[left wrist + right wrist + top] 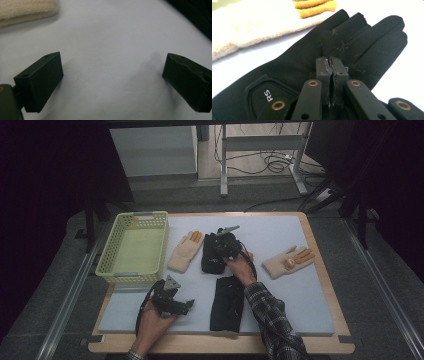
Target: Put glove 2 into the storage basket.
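Right gripper (331,75) jaws pressed together on the back of a black glove (317,62), pinching its fabric; whether the glove is lifted, cannot tell. Cream glove (249,27) lies just beyond that glove, to the gripper's left. Left gripper (112,82) jaws wide apart, nothing between them, over bare white mat (112,37); cream cuff far ahead-left.

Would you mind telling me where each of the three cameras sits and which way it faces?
High view: above the person's side, facing forward and down on the table; both forearms enter from below.
Left gripper view: on the left gripper, facing bare mat between its open jaws.
Right gripper view: on the right gripper, facing the black glove, jaws shut.
Shared: the high view also shows that black glove.
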`<action>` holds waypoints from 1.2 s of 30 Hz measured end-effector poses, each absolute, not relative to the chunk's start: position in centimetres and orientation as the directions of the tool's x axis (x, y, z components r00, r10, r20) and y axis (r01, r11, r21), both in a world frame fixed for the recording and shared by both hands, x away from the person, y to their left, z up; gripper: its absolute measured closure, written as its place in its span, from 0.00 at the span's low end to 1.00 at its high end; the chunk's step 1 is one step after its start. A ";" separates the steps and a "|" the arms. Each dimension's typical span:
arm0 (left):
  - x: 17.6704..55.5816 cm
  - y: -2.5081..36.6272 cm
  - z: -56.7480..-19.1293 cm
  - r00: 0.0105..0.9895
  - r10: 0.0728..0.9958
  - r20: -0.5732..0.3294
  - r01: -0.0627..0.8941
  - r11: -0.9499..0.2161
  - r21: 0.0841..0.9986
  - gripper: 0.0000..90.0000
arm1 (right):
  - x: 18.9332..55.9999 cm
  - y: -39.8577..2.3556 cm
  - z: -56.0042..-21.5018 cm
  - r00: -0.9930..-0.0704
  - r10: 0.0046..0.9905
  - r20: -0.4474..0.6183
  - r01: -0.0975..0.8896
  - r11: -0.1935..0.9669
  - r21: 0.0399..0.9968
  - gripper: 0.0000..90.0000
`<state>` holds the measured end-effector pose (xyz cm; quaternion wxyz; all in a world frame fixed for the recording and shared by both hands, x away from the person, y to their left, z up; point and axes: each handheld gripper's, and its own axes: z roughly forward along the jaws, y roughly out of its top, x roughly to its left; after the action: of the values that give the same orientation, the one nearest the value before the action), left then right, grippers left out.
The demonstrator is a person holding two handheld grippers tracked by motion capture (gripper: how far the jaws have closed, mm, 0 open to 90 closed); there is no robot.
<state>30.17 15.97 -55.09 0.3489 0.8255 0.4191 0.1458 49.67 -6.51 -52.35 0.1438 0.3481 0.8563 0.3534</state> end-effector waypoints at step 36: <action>30.2 15.9 -55.1 0.605 0.794 -0.050 0.589 -0.405 0.700 0.04 | 38.5 -12.1 -45.0 -0.736 0.662 0.139 0.503 0.398 0.767 0.96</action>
<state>30.17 15.94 -55.10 0.3493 0.8250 0.4191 0.1474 38.54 -12.13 -45.00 0.0942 0.3507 0.8307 0.4219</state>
